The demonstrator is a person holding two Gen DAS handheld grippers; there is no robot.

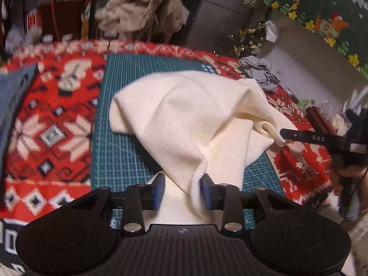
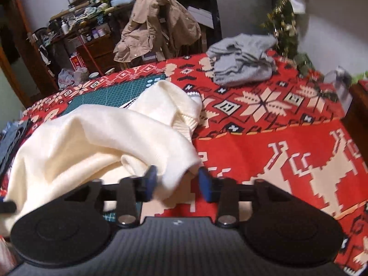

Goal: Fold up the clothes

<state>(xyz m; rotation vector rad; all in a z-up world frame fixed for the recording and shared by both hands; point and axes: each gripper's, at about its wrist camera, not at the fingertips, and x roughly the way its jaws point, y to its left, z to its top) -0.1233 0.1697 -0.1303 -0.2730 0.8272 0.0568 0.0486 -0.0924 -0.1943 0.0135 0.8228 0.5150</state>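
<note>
left wrist view first: a blue cloth point(image 1: 13, 96) sits at about 9 o'clock on the red patterned blanket point(image 1: 57, 124), right at the frame edge. next to it the green cutting mat point(image 1: 115, 142) runs up the middle, and the cream sweater point(image 1: 184, 119) is draped across it, lifted off the mat at the near end. the left gripper point(image 1: 182, 189) is at 6 o'clock with its blue pads point(image 1: 205, 191) set apart, and a hemmed edge of the sweater hangs down between them, lying against the right pad. can't tell if it's actually pinched, the gap looks too wide for that. at 3 o'clock the right gripper point(image 1: 284, 135) comes in from the side with a bunched corner of the sweater at its tip. at 1 o'clock a grey garment point(image 1: 260, 71) lies on the blanket, and a beige jacket point(image 1: 142, 9) hangs at 12 behind the table.

right wrist view: sweater point(image 2: 96, 138) fills 9 to 11 o'clock, spilling off the mat point(image 2: 119, 92) onto the blanket point(image 2: 276, 149). the right gripper point(image 2: 177, 185) has its pads apart too, with a fold of cream fabric sitting between them, against the left pad and clear of the right one. grey garment point(image 2: 243, 66) is at 1 o'clock, well apart from the sweater, with the jacket point(image 2: 156, 23) at 12.
</note>
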